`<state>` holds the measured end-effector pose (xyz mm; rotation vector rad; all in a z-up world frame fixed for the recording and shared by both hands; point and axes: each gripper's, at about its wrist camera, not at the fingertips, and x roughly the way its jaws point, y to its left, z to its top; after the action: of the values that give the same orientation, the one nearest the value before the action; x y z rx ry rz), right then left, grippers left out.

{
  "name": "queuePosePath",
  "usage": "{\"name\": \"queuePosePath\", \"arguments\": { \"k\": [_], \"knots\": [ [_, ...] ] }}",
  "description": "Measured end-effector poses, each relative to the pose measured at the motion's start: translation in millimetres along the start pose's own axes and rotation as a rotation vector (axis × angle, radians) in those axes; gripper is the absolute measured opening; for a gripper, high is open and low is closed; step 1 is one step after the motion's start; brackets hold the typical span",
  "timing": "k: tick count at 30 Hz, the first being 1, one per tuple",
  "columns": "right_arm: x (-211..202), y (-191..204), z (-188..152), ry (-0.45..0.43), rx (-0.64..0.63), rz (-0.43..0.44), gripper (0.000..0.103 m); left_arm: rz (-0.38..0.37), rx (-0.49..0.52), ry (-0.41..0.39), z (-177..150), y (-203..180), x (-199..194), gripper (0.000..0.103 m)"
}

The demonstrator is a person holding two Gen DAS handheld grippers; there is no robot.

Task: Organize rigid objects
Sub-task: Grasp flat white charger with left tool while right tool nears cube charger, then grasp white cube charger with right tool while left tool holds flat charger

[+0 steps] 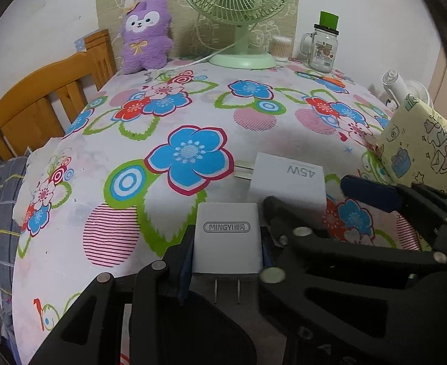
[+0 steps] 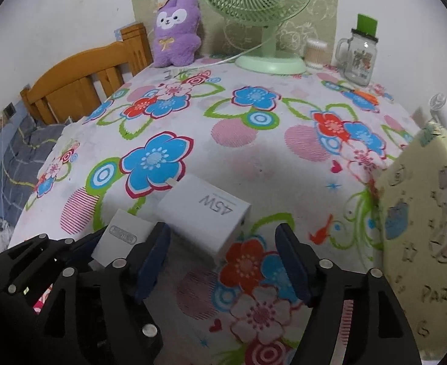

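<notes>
My left gripper [image 1: 227, 243] is shut on a small white MINGYI charger [image 1: 227, 237], its prongs pointing back at the camera, held just above the floral tablecloth. The same charger shows at the lower left of the right wrist view [image 2: 121, 237], between the left gripper's fingers. A larger white 45W charger [image 1: 287, 182] lies on the cloth just beyond it, also seen in the right wrist view [image 2: 208, 216]. My right gripper [image 2: 223, 255] is open and empty, its left finger [image 2: 153, 258] next to the 45W charger. It also appears in the left wrist view [image 1: 324, 194].
A yellow cartoon storage bag [image 2: 427, 213] stands at the right edge. At the back stand a green fan [image 1: 238, 9], a purple plush [image 1: 146, 36], a glass mug jar [image 1: 322, 48] and a cotton swab tub [image 1: 282, 48]. A wooden bed frame [image 1: 40, 103] is left.
</notes>
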<state>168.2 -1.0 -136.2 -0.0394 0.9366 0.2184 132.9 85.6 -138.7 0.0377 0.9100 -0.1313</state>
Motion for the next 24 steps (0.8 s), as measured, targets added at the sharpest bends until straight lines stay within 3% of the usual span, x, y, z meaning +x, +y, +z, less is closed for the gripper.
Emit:
{"name": "queuePosePath", "arguments": {
  "k": [9,11,14,19,24],
  "knots": [
    [7.9,3.4,3.9,0.009,-0.001,-0.006,0.075,0.005,-0.009,-0.004,1.8,0.3,1.3,0.041],
    [9.5,3.2,3.9,0.020,0.002,0.015,0.062,0.007,-0.011,-0.004,2.2,0.7,1.4,0.043],
    [9.0,2.1,2.8,0.027,0.010,0.017,0.051,0.019,-0.008,-0.006,1.5,0.7,3.4,0.052],
    [3.3,-5.5,-1.9,0.021,0.028,0.017,0.044,0.030,-0.002,-0.016,1.3,-2.7,3.8,0.059],
    [-2.3,-13.9,-6.5,0.020,0.050,0.025,0.041,0.094,0.028,-0.036,-0.1,-13.3,1.1,0.059]
  ]
}}
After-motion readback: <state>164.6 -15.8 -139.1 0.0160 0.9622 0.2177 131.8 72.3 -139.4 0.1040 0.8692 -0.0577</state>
